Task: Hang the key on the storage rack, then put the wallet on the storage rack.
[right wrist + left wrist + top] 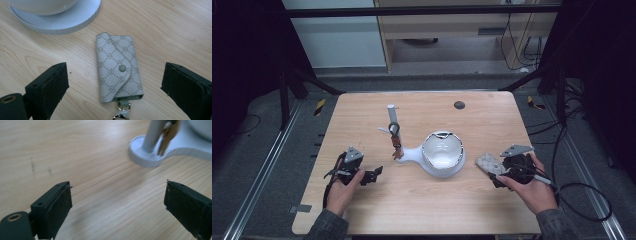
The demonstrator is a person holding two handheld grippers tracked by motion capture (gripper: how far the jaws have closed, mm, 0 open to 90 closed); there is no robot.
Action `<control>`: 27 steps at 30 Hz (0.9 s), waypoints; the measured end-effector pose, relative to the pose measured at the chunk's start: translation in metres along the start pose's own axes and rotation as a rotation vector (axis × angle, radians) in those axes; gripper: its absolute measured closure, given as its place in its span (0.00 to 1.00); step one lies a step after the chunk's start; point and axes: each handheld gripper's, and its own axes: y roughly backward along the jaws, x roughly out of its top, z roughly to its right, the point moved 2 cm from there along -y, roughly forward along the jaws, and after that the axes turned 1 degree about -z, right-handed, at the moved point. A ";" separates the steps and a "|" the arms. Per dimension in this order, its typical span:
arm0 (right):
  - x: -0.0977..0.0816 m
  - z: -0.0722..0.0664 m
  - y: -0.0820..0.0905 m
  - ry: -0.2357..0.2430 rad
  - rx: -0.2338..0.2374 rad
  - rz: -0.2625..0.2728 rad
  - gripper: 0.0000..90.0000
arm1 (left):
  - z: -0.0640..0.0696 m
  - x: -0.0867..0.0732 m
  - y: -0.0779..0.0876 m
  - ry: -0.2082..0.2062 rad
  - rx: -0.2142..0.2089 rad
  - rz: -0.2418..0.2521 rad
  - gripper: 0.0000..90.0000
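A white stand with a round bowl [442, 155] sits mid-table, and a set of keys [396, 142] hangs from its upright post [392, 116]. My left gripper [376, 173] hovers low over the wood, left of the stand's foot [147, 157]. It is open [117, 202] with bare table between the jaws. A grey patterned key pouch [490, 163] with a snap flap lies flat to the right of the bowl. My right gripper [495, 176] is just above it, open [115, 75]. The pouch [117, 66] lies between the jaws, and neither pad touches it.
The wooden table [422, 210] has a small dark round disc [459, 104] near its far edge. Black frame bars stand at both back corners. Cables trail over the floor at the right [584, 200]. The stand's base rim [62, 23] is close ahead of the right jaws.
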 end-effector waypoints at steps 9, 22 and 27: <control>0.002 0.012 -0.004 -0.004 0.025 -0.042 0.07 | -0.021 -0.015 -0.003 0.059 0.076 -0.066 0.08; -0.012 0.013 -0.008 -0.032 0.047 -0.063 0.07 | -0.026 -0.021 -0.010 0.063 0.083 -0.093 0.06; -0.015 0.011 -0.012 -0.041 0.057 -0.087 0.09 | -0.025 -0.022 -0.012 0.027 0.099 -0.091 0.03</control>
